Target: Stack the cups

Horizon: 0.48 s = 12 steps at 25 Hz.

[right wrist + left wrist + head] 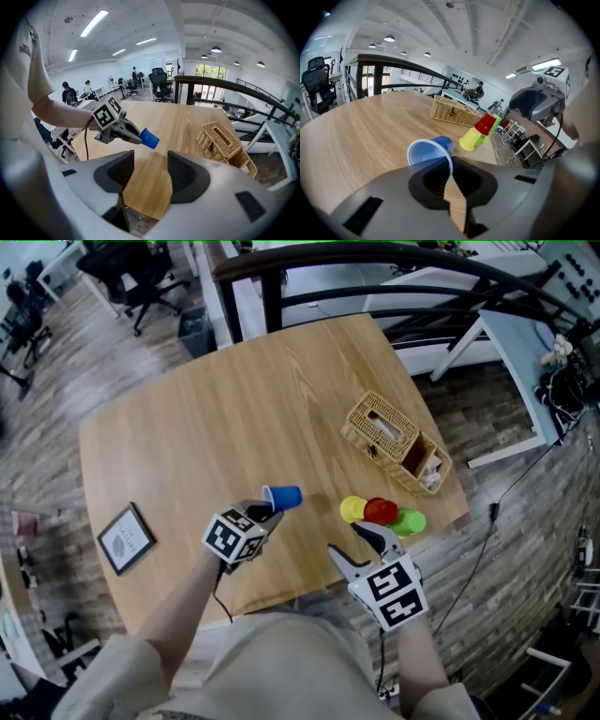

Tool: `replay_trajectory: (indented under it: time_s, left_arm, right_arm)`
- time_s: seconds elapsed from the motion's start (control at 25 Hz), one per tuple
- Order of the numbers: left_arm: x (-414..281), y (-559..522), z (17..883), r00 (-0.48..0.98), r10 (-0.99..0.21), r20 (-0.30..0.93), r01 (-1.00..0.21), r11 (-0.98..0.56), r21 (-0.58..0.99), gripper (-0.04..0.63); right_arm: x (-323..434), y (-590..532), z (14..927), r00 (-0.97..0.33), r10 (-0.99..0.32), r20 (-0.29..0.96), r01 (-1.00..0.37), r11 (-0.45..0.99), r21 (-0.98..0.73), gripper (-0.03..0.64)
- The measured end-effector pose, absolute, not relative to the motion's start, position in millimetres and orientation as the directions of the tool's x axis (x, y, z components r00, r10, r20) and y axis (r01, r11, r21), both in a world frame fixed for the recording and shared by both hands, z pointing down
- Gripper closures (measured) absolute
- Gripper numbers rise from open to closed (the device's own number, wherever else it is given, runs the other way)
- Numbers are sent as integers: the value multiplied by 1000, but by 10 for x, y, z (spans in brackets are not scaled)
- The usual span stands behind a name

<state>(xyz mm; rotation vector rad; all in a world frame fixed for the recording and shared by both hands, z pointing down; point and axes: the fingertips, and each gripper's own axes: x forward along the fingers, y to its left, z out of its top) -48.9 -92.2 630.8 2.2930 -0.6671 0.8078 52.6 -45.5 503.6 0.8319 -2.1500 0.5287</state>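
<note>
A blue cup (284, 496) points sideways, with its mouth toward my left gripper (266, 513). That gripper is shut on the cup's rim, and the thin white edge (449, 161) shows pinched between the jaws. In the right gripper view the blue cup (150, 138) sticks out from the left gripper's tips over the table. A yellow cup (352, 510), a red cup (381, 511) and a green cup (410, 520) lie tilted together near the table's front right edge. My right gripper (361, 545) hangs just in front of them, open, with nothing between its jaws.
A wicker basket (394, 442) stands behind the three cups at the right. A small framed picture (126, 538) lies near the table's left front corner. The wooden table's (216, 409) front edge runs just below both grippers. Railings and desks stand beyond the far side.
</note>
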Motion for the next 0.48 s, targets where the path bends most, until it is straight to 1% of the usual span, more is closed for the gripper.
replay_trajectory:
  time_s: [0.24, 0.36, 0.48]
  left_arm:
    - [-496, -811, 5696, 762, -251, 597, -547, -743, 386, 557]
    - [-494, -779, 5366, 788, -280, 548, -538, -747, 392, 557]
    - [-509, -714, 5071, 797, -305, 522, -531, -766, 362, 557]
  right_arm:
    - [668, -487, 4710, -522, -465, 715, -714, 697, -68, 377]
    - [718, -472, 4487, -532, -498, 685, -707, 707, -35, 376]
    - [747, -462, 4261, -554, -531, 641, -698, 716, -11, 376]
